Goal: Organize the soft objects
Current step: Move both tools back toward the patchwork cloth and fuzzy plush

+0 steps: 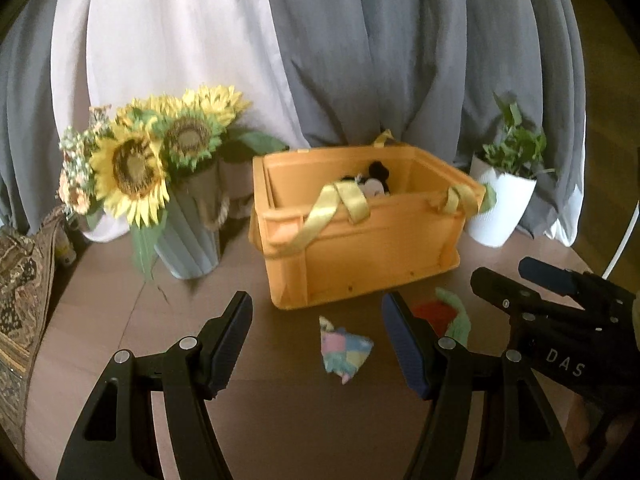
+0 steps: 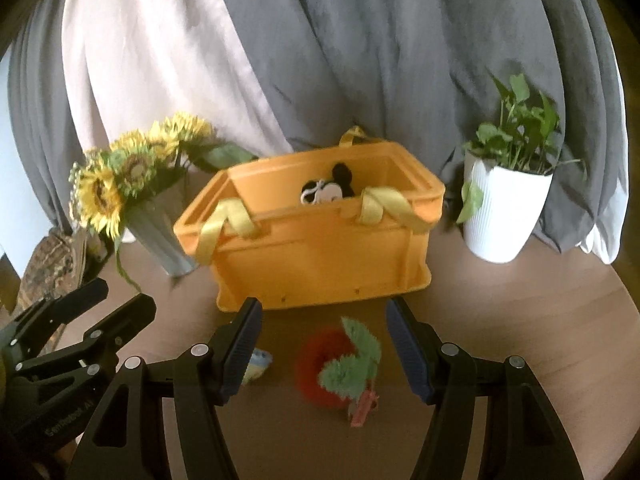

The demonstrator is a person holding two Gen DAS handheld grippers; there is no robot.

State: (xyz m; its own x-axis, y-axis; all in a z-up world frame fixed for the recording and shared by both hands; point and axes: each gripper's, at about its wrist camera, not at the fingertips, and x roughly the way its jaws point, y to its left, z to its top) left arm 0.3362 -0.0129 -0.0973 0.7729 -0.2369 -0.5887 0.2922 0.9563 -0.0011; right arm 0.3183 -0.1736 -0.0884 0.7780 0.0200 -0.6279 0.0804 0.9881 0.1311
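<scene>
A: Why are both grippers' fingers wide apart?
B: Left gripper [image 1: 316,344] faces the patchwork toy [image 1: 343,354], right gripper [image 2: 322,350] the red toy [image 2: 340,368], both on the table [image 2: 520,332] before the box [image 2: 316,248].

Black-and-white plush [image 2: 328,190] sits mostly hidden behind the orange bin [image 2: 320,256] front wall, only head showing. In the left wrist view the red-and-green soft toy [image 1: 444,314] is half covered by the left gripper [image 1: 316,340] finger; in the right view the pastel soft piece [image 2: 258,364] peeks from behind a right gripper [image 2: 324,344] finger. Patterned item [image 1: 20,280] is cut off by the left edge, too blurred to identify.
</scene>
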